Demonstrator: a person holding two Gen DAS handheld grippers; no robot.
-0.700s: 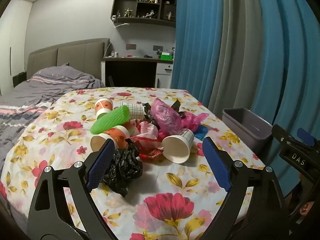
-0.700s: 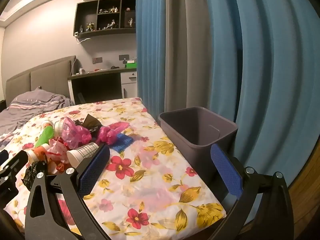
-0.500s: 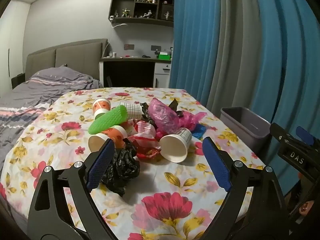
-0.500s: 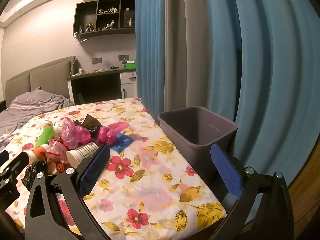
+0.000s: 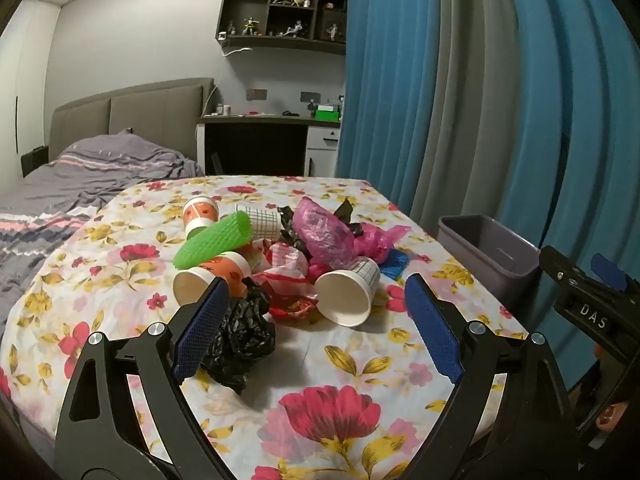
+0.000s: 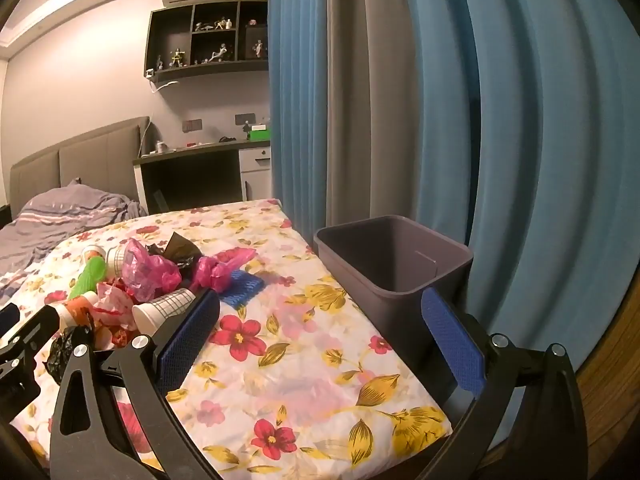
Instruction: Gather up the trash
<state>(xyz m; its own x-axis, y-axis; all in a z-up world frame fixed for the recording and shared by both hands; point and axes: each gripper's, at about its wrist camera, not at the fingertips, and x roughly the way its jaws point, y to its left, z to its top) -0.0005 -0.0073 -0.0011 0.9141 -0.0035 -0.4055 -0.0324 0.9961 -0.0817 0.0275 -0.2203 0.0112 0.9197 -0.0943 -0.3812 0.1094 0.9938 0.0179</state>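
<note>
- Trash pile [image 5: 280, 256] of cups, bags and wrappers lies mid-worktop [image 5: 344, 408], left of the grey bin [image 6: 394, 258].
- Left tongs [image 5: 316, 328] hover released before the pile; the first pickup looks about to begin, likely closing on the black bag [image 5: 240, 332].
- Right tongs [image 6: 320, 336] hover released, empty, beside the bin.
- Compared with the earlier frame, the left tongs sit slightly nearer the pile.

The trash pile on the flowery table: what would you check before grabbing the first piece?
1. Left hand-held gripper open and empty: ok.
2. Right hand-held gripper open and empty: ok.
3. Bin upright at the table edge, nothing seen inside: ok.
4. Nearest piece in front of the left hand-held gripper: black bag and checked cup, both loose on top: ok.
5. Pieces buried under the pink bag: cannot tell.
</note>
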